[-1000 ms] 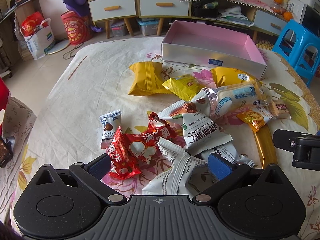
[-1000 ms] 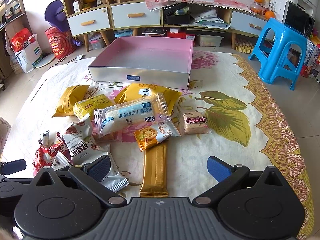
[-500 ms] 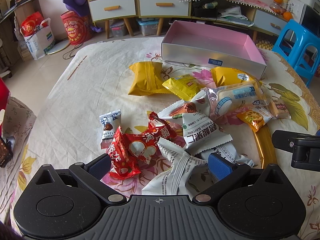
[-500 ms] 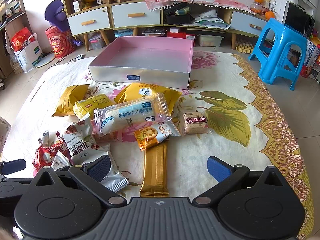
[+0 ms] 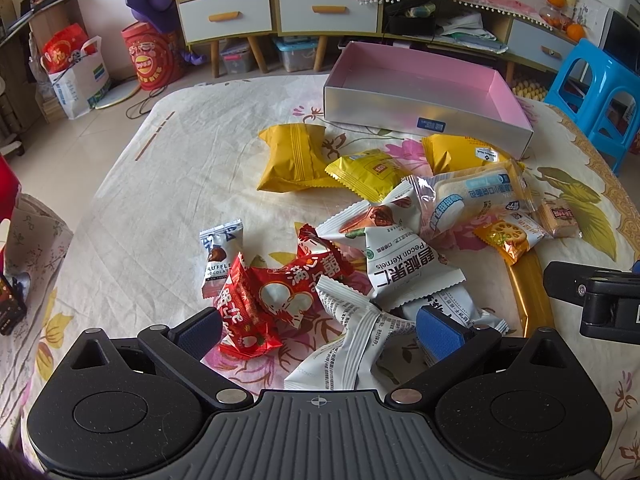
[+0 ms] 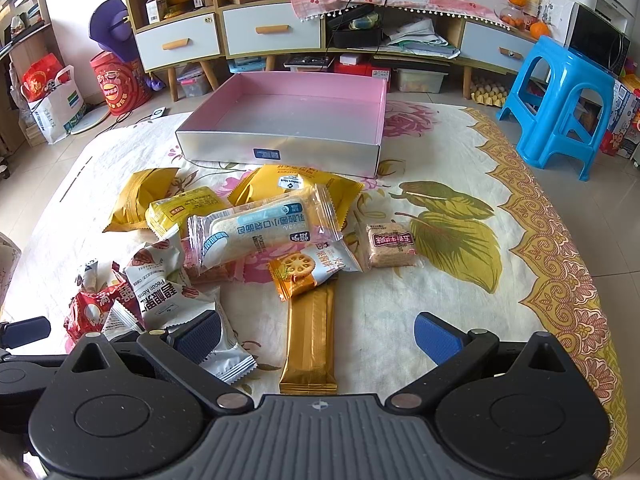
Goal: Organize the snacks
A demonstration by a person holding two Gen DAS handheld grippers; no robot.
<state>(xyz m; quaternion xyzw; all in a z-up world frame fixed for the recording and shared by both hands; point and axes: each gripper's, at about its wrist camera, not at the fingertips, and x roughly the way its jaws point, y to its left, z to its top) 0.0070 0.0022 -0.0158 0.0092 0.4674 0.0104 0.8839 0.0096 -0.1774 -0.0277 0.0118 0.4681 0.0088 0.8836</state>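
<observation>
Both claws gape wide, gripping nothing: left claw (image 5: 318, 330) over the red packets (image 5: 272, 300), right claw (image 6: 318, 334) over the gold bar (image 6: 310, 344). Snacks lie scattered on the table (image 6: 440, 320) before the pink box (image 6: 288, 120). Only the left view shows the truffle packet (image 5: 219, 258) whole.

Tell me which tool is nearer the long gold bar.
Right. The right tool is open with the long gold bar between its fingers; the left tool is open over the red and white packets.
</observation>
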